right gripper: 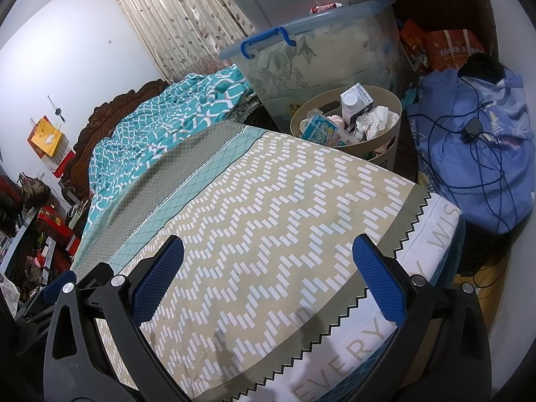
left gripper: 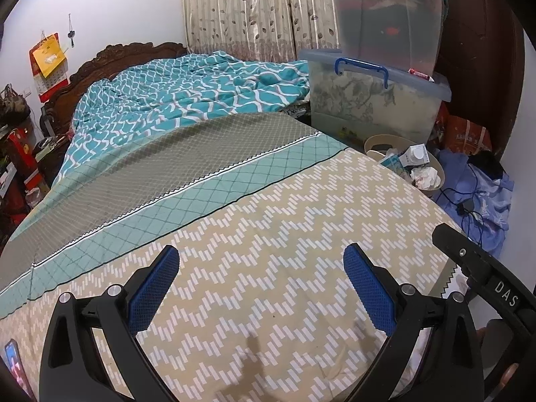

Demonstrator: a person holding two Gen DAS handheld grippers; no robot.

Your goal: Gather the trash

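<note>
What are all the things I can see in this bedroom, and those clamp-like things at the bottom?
Bed: one, beige zigzag sheet, fills the middle.
Quilt: one, teal and white, rumpled at the headboard end.
Trash bin: one, beige, beside the bed, already holding rubbish.
Milk carton: one, white, upright in the bin.
Crumpled paper: white, in the bin.
Storage boxes: two, clear with blue lids, stacked behind the bin.
Blue cloth: one heap, cable across it, right of the bin.
Curtain: beige, leaf print, back wall.
Left gripper: black with blue pads, open over the bed.
Right gripper: same, open.
</note>
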